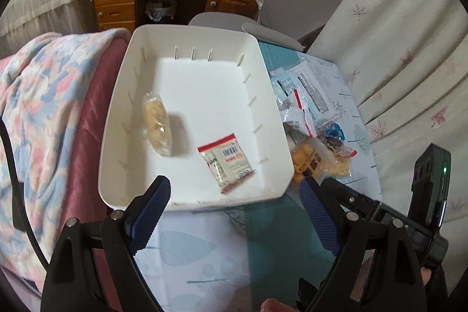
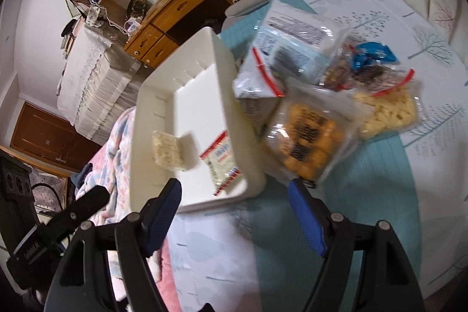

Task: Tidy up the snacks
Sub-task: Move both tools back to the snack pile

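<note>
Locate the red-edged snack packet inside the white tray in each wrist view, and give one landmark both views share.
Left wrist: the red-edged packet lies on the white tray floor, near its front right corner, lower centre of the picture.
Right wrist: the same packet lies against the tray's right wall, just left of centre.
Shared landmark: the pale rice-cake packet, left of it in the tray.

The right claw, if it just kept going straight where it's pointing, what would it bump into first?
Probably the near right corner of the white bin, with the bag of orange snacks right beside it. The right claw is open and empty. Depth is hard to judge, so it might touch the bag first.
</note>
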The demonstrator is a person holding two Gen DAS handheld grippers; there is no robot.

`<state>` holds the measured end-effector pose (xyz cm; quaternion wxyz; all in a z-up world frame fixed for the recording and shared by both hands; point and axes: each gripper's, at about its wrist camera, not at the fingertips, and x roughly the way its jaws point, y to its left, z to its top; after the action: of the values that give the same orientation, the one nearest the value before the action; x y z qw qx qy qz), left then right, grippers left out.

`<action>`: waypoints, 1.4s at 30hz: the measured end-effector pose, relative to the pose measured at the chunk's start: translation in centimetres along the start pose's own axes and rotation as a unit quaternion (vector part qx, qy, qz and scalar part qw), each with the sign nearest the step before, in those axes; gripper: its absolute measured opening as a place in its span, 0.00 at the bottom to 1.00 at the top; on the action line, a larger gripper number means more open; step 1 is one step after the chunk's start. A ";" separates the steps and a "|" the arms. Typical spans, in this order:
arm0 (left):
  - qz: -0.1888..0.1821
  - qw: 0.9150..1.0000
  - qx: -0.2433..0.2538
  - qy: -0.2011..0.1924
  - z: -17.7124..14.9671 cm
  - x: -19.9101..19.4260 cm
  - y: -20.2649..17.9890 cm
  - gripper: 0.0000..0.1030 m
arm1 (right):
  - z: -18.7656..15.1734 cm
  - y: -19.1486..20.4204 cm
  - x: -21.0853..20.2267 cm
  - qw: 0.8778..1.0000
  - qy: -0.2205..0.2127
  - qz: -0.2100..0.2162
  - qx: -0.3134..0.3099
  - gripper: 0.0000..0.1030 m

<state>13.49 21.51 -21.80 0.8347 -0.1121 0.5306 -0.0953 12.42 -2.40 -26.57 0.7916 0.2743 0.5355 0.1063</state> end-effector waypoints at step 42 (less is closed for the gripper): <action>0.069 0.956 -0.237 0.159 -2.2 17.8 -13.0 0.92 | 3.0 -12.4 0.0 0.896 0.038 -0.142 -0.418 0.82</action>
<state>18.46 3.93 -34.32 0.6937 -0.2533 0.6702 0.0746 13.57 -13.65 -32.55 0.8190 -0.1654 0.5047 0.2172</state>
